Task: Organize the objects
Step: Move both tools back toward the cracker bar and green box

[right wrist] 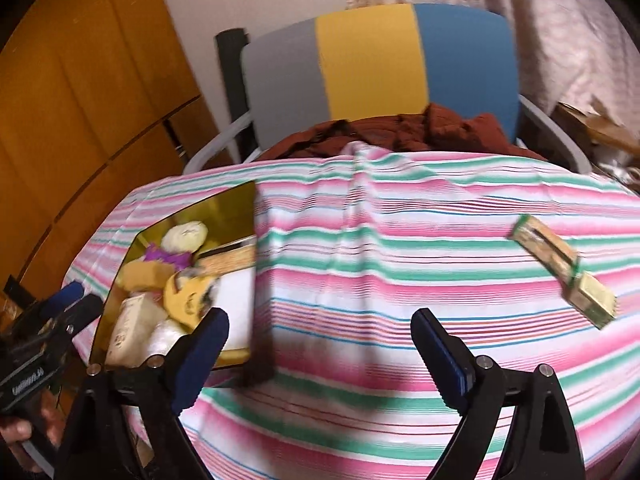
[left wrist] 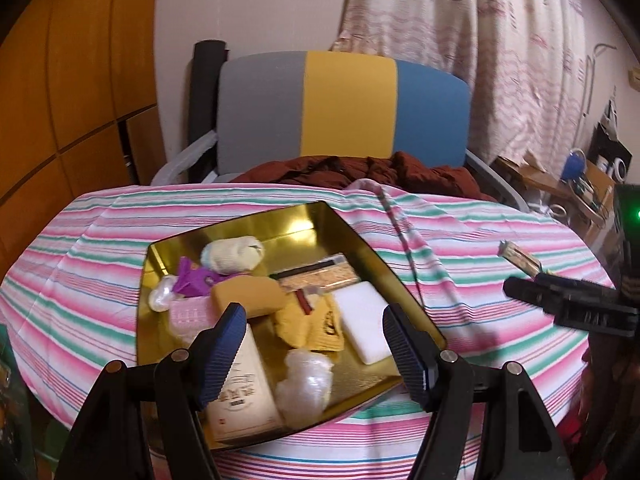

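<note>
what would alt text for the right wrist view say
The open right gripper hovers over a pink, green and white striped tablecloth, empty. A green-and-tan packet lies alone to its right; a gold tray crowded with small items sits to its left.

The left gripper [left wrist: 314, 344] is held with its blue-padded fingers [left wrist: 226, 350] spread wide apart, nothing being clasped between them. The right gripper [right wrist: 320, 354] is likewise held with its jaws parted and empty — its pads [right wrist: 440, 354] stand well apart. A hand [right wrist: 24, 438] is seen wrapped round the left gripper's handle — only partly in view.
</note>
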Motion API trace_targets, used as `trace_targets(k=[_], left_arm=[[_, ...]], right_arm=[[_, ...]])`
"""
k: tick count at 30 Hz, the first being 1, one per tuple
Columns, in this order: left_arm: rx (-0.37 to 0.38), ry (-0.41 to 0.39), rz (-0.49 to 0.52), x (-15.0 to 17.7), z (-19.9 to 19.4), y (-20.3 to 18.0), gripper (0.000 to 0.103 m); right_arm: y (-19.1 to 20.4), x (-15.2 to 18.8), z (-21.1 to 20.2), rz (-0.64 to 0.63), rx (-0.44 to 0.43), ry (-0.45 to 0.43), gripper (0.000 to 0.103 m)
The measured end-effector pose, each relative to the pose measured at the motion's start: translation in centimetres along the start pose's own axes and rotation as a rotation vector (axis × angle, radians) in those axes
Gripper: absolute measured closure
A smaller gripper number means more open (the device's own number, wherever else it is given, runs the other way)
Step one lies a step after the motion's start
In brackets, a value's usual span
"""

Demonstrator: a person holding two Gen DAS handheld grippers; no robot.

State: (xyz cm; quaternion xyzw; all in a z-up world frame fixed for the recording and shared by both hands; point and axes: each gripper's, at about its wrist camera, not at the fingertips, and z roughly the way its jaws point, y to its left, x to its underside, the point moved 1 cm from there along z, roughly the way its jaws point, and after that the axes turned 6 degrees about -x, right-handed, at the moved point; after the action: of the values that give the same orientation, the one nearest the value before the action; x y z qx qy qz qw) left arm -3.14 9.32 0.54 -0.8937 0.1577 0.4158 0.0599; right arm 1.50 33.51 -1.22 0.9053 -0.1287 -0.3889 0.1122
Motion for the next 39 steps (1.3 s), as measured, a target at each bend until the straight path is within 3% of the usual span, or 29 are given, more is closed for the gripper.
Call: trace_targets(k=[8,25,33,39], left_arm=[[0.074,0.019,0.08,0.0,0.6,-3.5,0.032],[0.245,0.087,0.2,1.8,1.5,-9.8,0.032],[0.279,0.117,0.219,2.2,2.3,-11.4,0.032],[0.279,0.149,0.221,2.2,3.4,-11.9,0.032]], right_arm=[[-5.8,-0.9,-2.1,0.104,0.088,-0.014,0.007],[-22.1,-3.3,-4.9,0.409,0.228,0.071,0.002],[-29.7,-4.1,-2.2,0.49,0.325,0.142,0.002],[-31.4,-2.6,-0.2,0.573,0.319,0.189,0.002]])
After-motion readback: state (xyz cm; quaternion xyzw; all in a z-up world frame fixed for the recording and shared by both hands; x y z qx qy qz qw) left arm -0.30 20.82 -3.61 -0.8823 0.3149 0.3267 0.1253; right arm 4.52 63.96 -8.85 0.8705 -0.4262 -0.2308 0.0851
